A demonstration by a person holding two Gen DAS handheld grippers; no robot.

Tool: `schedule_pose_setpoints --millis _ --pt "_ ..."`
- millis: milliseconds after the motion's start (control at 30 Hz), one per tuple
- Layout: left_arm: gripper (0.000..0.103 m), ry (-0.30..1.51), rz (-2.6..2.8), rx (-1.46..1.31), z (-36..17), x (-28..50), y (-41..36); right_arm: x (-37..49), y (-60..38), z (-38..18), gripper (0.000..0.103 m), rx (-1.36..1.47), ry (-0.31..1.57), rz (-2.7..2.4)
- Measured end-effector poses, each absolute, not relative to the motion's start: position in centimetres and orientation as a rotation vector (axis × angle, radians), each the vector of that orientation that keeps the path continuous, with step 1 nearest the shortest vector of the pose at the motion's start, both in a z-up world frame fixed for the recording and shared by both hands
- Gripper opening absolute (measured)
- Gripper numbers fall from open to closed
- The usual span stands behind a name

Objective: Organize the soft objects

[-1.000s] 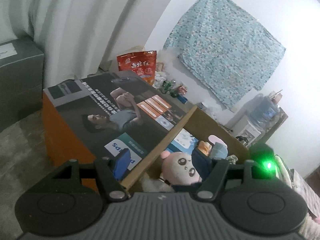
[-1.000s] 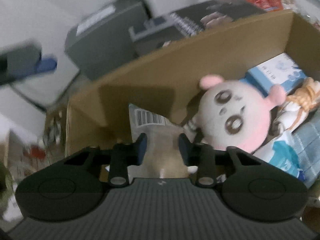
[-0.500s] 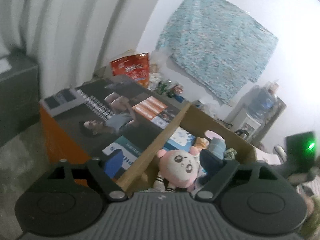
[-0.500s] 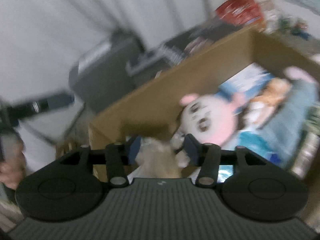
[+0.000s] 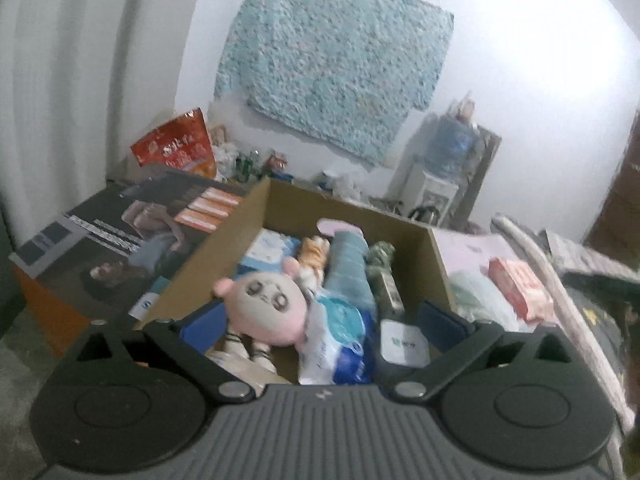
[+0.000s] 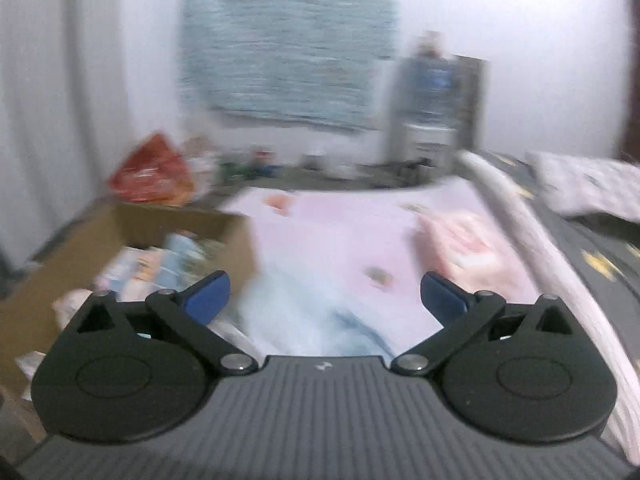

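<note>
An open cardboard box (image 5: 320, 208) holds a pink-eared plush doll (image 5: 260, 308), a rolled blue towel (image 5: 348, 268), tissue packs (image 5: 340, 336) and other soft items. My left gripper (image 5: 320, 324) hovers over the box's near edge. Its jaws are opening wide; the doll lies below them, untouched. In the blurred right wrist view my right gripper (image 6: 325, 294) is over a pink sheet (image 6: 340, 240), jaws opening with nothing between them. A pale blue soft item (image 6: 304, 320) lies under it, a pink pack (image 6: 464, 240) to its right and the box (image 6: 132, 220) to its left.
A large printed carton (image 5: 120, 240) stands left of the box, with a red bag (image 5: 176, 148) behind it. A water dispenser (image 5: 452, 152) is at the back wall. On the bed to the right lie a pink pack (image 5: 520, 284) and a pale green bundle (image 5: 476, 300).
My right gripper let go of a beige packet in the box, then swung right over the bed and opened wide. My left gripper swung right, centring on the box, and widened.
</note>
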State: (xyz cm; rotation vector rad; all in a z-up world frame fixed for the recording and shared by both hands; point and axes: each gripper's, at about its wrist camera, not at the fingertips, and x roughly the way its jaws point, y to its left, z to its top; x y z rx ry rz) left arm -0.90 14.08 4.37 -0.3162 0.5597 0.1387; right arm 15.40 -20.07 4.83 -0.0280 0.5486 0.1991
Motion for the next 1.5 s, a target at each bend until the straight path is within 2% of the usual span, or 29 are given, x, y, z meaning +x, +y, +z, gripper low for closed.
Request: schedule_pose_setpoints --millis 233,467,700,1500 --pt "0.103 0.604 0.145 -0.191 3.5 -0.6 9.6 8.7 -23.2 -0.8 0.102 0.050 0.597 -0.023" --pt "0.103 0.658 0.153 -0.114 2.9 -0.7 6.5 3.5 -22.0 -2.7 0.102 0.041 0.538 -0.105" --pt "0.103 0.678 0.125 0.033 2.2 -1.5 4.3 1.5 -22.1 -1.6 0.102 0.102 0.555 -0.055" --pt "0.103 0.882 0.166 -0.025 0.4 -2.4 6.6 1.7 -16.1 -2.1 0.102 -0.048 0.723 -0.023"
